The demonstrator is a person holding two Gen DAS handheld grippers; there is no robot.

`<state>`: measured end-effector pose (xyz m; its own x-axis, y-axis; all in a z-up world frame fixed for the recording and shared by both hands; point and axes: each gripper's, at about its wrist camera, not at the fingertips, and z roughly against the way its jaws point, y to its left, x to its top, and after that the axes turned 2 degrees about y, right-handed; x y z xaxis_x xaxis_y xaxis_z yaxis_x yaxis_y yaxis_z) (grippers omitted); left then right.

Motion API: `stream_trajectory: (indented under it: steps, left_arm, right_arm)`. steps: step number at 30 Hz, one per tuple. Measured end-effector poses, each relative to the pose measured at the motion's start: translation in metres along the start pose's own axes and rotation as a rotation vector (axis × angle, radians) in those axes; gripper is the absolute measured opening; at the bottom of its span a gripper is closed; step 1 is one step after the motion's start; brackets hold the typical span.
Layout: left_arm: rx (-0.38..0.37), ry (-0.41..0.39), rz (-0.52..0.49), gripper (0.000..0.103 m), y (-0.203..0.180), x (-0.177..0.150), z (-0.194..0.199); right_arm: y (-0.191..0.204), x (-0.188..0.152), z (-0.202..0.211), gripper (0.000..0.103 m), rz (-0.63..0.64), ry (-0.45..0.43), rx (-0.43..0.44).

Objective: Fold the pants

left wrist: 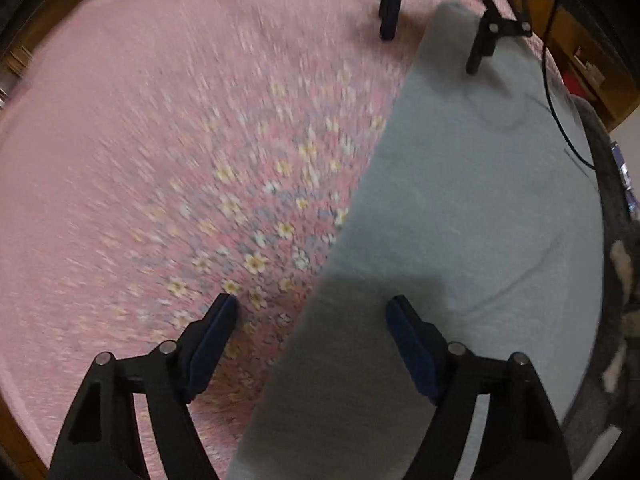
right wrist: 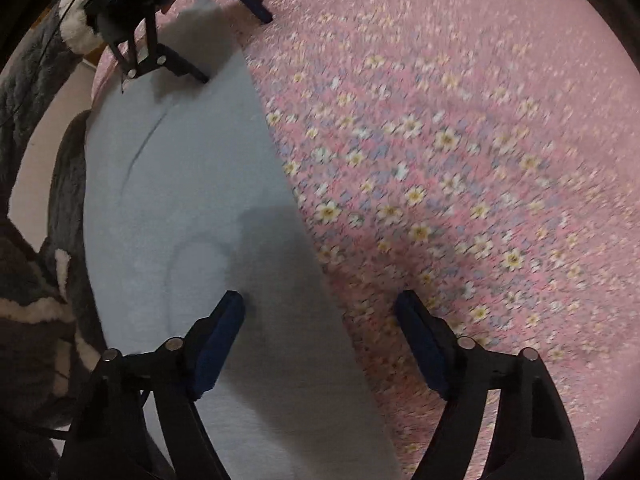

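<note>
1. On the pink floral bed sheet (left wrist: 168, 152), light blue pants (left wrist: 460, 220) are laid flat, long edge straight.
2. Left gripper (left wrist: 308, 344) and right gripper (right wrist: 320, 340): fingers spread astride that edge, nothing grasped.
3. Folding judged barely begun; edge yet to be pinched.

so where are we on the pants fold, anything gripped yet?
Done: the light blue fabric pants lie flat on the pink floral cloth, one long edge straight; whether that edge is already a fold is unclear. In hand: nothing. The left gripper and right gripper are both open, each straddling that edge at opposite ends. Left: grip the edge and fold over.
</note>
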<state>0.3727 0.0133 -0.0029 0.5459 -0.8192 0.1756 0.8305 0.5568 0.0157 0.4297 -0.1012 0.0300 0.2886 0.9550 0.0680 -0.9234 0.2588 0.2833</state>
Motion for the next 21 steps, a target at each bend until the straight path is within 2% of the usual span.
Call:
stream_trajectory:
  steps: [3,5,6,7,8,9,10,11,14,17,19,21]
  left_arm:
    - [-0.063,0.027,0.034,0.082,0.009,0.004,-0.004]
    - [-0.088,0.028,0.054,0.078,0.016,0.006,-0.003]
    - [-0.097,0.027,0.071,0.065,0.021,0.005,-0.001]
    - [-0.123,0.020,0.091,0.043,0.024,0.005,0.002]
    - [-0.151,0.009,0.099,0.029,0.026,0.004,0.006]
    - [-0.175,0.005,0.100,0.011,0.028,0.002,0.011]
    - [-0.175,0.004,0.091,0.010,0.025,-0.001,0.016]
    - [-0.165,0.003,0.080,0.009,0.026,-0.005,0.023]
    - [-0.148,-0.010,0.074,0.005,0.021,-0.012,0.035]
    - [-0.097,-0.056,0.117,0.004,0.016,-0.024,0.054]
    - [-0.044,-0.083,0.122,0.004,0.007,-0.033,0.067]
    - [0.053,-0.113,0.119,0.004,-0.008,-0.041,0.083]
  right_arm:
    - [0.008,-0.002,-0.005,0.079,-0.003,-0.015,0.015]
    - [0.014,-0.002,-0.012,0.077,-0.008,0.000,0.010]
    - [0.017,-0.002,-0.013,0.076,-0.012,0.006,0.005]
    - [0.020,0.001,-0.018,0.068,-0.015,0.010,0.001]
    - [0.026,0.009,-0.025,0.050,-0.015,0.011,-0.017]
    - [0.032,0.014,-0.028,0.040,-0.013,0.010,-0.035]
    - [0.037,0.019,-0.026,0.020,-0.004,0.008,-0.034]
    - [0.043,0.024,-0.024,0.012,0.008,0.003,-0.037]
    - [0.065,0.025,-0.021,0.005,0.046,-0.002,-0.082]
    - [0.090,0.024,-0.019,0.005,0.064,-0.013,-0.173]
    - [0.113,0.021,-0.013,0.005,0.094,-0.027,-0.258]
    - [0.146,0.016,-0.011,0.005,0.143,-0.021,-0.360]
